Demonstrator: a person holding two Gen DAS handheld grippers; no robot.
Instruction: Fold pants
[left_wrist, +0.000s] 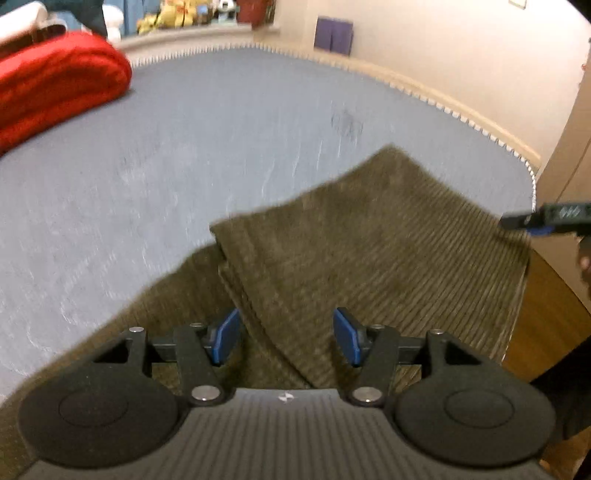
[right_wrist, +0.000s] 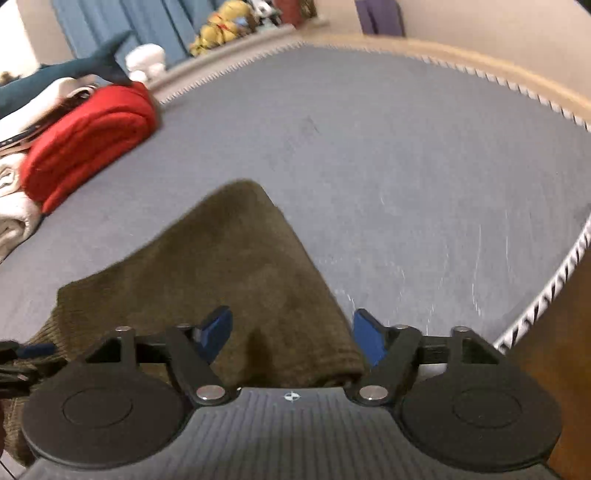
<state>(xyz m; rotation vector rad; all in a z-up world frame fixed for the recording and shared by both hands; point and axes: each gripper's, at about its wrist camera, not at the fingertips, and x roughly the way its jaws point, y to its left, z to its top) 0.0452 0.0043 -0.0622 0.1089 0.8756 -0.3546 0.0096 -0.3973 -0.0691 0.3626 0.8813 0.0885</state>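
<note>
Nearest the lens, left gripper (left_wrist: 286, 338) stood with jaws apart above the pants (left_wrist: 369, 236), blue pads clear of the cloth, nothing held. Olive corduroy pants lay folded on the grey bed (left_wrist: 184, 147), near its front edge, one layer overlapping another. Right gripper (right_wrist: 291, 339) likewise stood wide, empty, over the pants' right border (right_wrist: 236, 266); its tip showed at the right margin of the left wrist view. Red folded blanket (left_wrist: 55, 85) sat well apart at the bed's far left. Both views blurred.
</note>
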